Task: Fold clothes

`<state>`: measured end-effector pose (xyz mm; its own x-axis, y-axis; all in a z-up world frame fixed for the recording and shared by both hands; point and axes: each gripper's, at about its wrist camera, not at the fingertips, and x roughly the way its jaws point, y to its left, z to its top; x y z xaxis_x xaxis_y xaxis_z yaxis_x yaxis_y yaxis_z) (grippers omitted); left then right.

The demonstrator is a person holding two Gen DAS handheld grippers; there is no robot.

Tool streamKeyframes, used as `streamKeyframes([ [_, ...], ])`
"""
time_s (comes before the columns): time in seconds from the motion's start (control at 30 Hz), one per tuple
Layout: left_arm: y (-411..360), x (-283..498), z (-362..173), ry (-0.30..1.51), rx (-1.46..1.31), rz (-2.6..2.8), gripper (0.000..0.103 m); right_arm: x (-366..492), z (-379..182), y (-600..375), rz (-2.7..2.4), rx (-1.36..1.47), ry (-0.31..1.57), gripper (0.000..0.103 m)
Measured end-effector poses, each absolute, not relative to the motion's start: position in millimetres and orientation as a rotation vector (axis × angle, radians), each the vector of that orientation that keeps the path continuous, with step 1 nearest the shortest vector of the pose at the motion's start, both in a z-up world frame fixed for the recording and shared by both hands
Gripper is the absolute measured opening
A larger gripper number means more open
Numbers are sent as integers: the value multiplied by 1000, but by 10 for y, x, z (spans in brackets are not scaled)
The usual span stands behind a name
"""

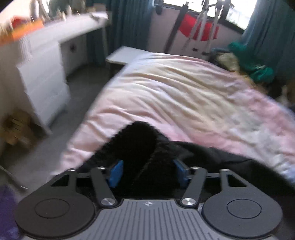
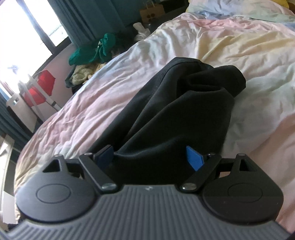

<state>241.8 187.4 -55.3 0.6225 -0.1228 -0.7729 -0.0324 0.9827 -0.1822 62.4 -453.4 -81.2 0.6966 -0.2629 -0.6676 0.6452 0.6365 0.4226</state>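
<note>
Daylight enters through a window [image 1: 237,13] at the upper right of the left wrist view and blows out to white at the upper left of the right wrist view. The left wrist view is smeared with motion blur, worst along its left edge. The right wrist view is sharper. Fisheye curvature bends both frames' edges. The black garment [image 2: 177,103] shows little detail.

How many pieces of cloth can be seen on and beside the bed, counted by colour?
Black: 1, the black knit garment lying on the pastel bed cover
Green: 1, the crumpled green cloth in the pile beside the bed
Pale yellow: 1, the crumpled pale yellow cloth under it
Total: 3
</note>
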Motion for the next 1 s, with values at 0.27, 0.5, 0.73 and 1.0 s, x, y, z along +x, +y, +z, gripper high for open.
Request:
streamKeyframes([
  [0.27, 1716, 2496, -430, 892, -156, 8, 10, 630, -812, -4549, -597, 672, 591, 86],
  [0.5, 1633, 2400, 623, 544, -191, 70, 7, 358, -653, -4620, -614, 712, 535, 86],
  [0.73, 1631, 2924, 1365, 373, -215, 227, 8, 363, -579, -4616, -664, 674, 480, 87],
  [1.0, 1919, 3885, 590, 511, -286, 449, 10, 644, -821, -4714, -725, 680, 507, 86],
])
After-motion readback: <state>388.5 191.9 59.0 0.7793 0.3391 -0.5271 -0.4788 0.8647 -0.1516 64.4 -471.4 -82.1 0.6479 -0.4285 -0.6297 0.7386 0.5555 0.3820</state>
